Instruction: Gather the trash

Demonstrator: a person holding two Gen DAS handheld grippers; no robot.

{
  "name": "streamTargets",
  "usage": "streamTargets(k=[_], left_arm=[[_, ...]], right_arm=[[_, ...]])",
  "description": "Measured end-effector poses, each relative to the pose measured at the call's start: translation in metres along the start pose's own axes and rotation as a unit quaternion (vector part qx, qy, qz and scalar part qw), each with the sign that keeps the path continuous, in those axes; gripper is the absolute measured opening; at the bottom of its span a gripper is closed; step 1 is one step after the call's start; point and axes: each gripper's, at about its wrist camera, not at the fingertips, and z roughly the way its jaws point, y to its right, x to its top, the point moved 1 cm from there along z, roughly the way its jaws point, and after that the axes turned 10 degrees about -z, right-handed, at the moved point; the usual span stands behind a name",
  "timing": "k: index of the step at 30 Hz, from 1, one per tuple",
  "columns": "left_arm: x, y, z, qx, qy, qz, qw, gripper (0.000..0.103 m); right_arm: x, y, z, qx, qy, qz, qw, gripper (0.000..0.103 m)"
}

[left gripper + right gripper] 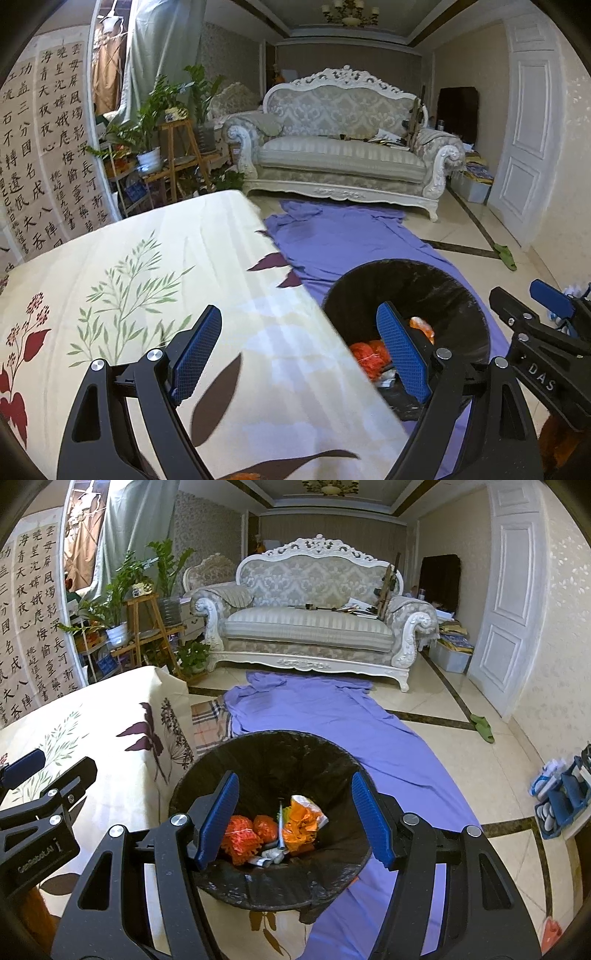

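Note:
A black-lined trash bin [273, 760] stands on the floor beside the cloth-covered table. Inside lie orange net bags [242, 836], an orange wrapper [303, 818] and silver scraps. My right gripper [291, 819] hangs open and empty right above the bin's mouth. My left gripper [301, 350] is open and empty over the table's right edge, its right finger [400, 350] in front of the bin [424, 288]. The right gripper also shows at the right in the left wrist view [546, 332], and the left gripper's body shows at the left in the right wrist view.
The table wears a cream floral cloth [147, 295]. A purple sheet [332, 716] covers the floor toward a white sofa [314, 613]. Plants on wooden stands [140, 602] stand at left, a white door [517, 602] at right, a green slipper [482, 727] on the tiles.

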Motion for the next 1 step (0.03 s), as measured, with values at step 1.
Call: streamTargets(k=[1], left_arm=[[0.0009, -0.0068, 0.0009, 0.006, -0.002, -0.009, 0.9999, 0.083]], right_arm=[[0.0006, -0.0033, 0.0003, 0.005, 0.001, -0.003, 1.0, 0.062]])
